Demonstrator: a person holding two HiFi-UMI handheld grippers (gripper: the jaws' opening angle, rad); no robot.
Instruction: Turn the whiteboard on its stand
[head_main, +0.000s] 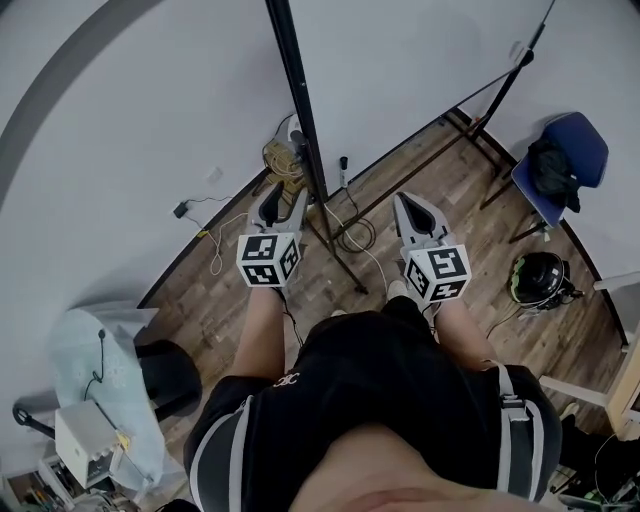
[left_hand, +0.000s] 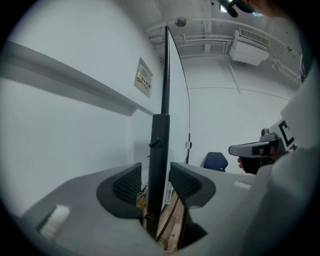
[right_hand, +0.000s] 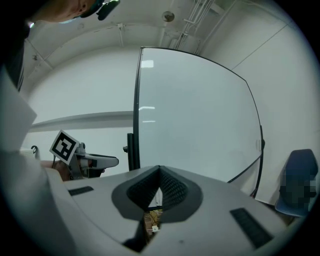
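The whiteboard (head_main: 400, 70) stands upright on a black stand, with its black side post (head_main: 300, 100) rising just ahead of me. In the left gripper view the post (left_hand: 159, 150) shows in the gap between the open jaws of my left gripper (left_hand: 156, 181), with a slit of space on each side and neither pad pressing it. In the head view the left gripper (head_main: 283, 205) sits right at the post's foot. My right gripper (head_main: 415, 215) is shut and empty, held level before the white panel (right_hand: 195, 115), to the right of the post (right_hand: 135, 125).
The stand's black floor bars (head_main: 345, 255) run across the wooden floor between the grippers. Cables and a coil (head_main: 285, 155) lie by the wall. At the right are a blue chair (head_main: 560, 165) with a black bag and a helmet (head_main: 538, 277). A black bin (head_main: 165, 375) is at the left.
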